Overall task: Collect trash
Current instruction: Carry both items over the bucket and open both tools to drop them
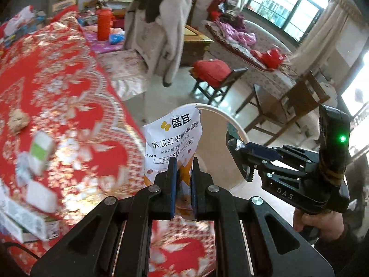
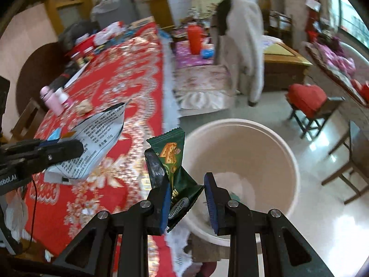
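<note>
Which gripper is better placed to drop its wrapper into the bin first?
Right. Its green wrapper already hangs at the bin rim, while the left gripper's white packet sits above the red tablecloth.

The round cream plastic bin [image 2: 242, 138] stands on the floor just off the edge of the bench with the red-and-gold floral cloth [image 2: 129, 87]; its mouth is wide open, with only a little litter at the bottom. Beyond the bin the pale glossy floor [image 2: 322, 173] lies bare up to a dark wooden stool with a red cushion [image 2: 306, 101]. Along the bench's near edge, white and green cartons [image 1: 39, 154] crowd the cloth; its middle is bare, and the far corner is cluttered with packets [image 2: 103, 37].
</note>
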Tool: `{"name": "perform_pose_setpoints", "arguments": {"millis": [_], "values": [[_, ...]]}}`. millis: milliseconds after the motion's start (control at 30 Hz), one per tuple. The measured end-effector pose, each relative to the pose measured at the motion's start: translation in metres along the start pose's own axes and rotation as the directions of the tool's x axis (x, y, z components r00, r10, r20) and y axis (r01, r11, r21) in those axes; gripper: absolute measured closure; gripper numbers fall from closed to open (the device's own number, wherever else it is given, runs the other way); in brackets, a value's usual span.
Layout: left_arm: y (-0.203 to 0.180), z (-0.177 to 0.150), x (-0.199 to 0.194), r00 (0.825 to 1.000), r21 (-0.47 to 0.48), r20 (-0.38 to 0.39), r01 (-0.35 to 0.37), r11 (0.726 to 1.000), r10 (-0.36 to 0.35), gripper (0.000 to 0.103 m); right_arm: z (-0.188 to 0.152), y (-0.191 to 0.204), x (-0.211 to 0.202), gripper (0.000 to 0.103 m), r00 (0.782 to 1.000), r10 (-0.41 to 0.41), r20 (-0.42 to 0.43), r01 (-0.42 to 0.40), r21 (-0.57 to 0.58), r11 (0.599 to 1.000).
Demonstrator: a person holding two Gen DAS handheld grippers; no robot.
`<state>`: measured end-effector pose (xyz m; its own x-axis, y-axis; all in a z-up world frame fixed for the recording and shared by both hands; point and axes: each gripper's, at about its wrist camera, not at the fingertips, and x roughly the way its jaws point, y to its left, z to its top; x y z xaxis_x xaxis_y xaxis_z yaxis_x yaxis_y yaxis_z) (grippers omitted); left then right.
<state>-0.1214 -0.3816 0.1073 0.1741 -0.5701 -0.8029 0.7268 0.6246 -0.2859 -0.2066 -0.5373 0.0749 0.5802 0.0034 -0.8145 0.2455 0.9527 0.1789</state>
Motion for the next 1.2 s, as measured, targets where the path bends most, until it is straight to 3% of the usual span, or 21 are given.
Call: {"name": "perform_pose_setpoints", "arguments": {"millis": [267, 700, 733, 767, 800, 833, 900, 1200], "values": [[-0.025, 0.013, 0.041, 0.998, -0.009, -0.042, 0.053, 0.999, -0.054, 0.095, -0.006, -0.052, 0.001, 0.076, 0.998, -0.057, -0.021, 0.059, 0.122, 0.991], [-0.026, 0.028, 0.082, 0.994, -0.095, -0.047, 0.097, 0.991, -0.102, 0.093, -0.01, -0.09, 0.02, 0.076, 0.997, -0.052, -0.059, 0.064, 0.218, 0.974], [-0.025, 0.028, 0.084, 0.994, -0.102, -0.046, 0.098, 0.99, -0.104, 0.091, -0.01, -0.093, 0.023, 0.076, 0.997, -0.047, -0.063, 0.06, 0.227, 0.972], [-0.023, 0.029, 0.087, 0.993, -0.114, -0.047, 0.105, 0.988, -0.111, 0.079, -0.009, -0.095, 0.027, 0.076, 0.996, -0.043, -0.074, 0.059, 0.232, 0.971], [-0.023, 0.029, 0.088, 0.992, -0.121, -0.046, 0.111, 0.987, -0.117, 0.065, -0.009, -0.095, 0.027, 0.071, 0.996, -0.043, -0.074, 0.059, 0.232, 0.971], [-0.022, 0.029, 0.088, 0.991, -0.132, -0.044, 0.117, 0.984, -0.124, 0.06, -0.007, -0.096, 0.032, 0.06, 0.995, -0.046, -0.086, 0.066, 0.236, 0.969], [-0.02, 0.028, 0.087, 0.991, -0.146, -0.041, 0.119, 0.982, -0.126, 0.058, -0.007, -0.097, 0.033, 0.055, 0.995, -0.044, -0.084, 0.064, 0.242, 0.968], [-0.015, 0.022, 0.075, 0.997, -0.133, -0.043, 0.06, 0.989, -0.066, 0.058, -0.008, -0.096, 0.038, 0.054, 0.994, -0.035, -0.1, 0.059, 0.247, 0.967]]}}
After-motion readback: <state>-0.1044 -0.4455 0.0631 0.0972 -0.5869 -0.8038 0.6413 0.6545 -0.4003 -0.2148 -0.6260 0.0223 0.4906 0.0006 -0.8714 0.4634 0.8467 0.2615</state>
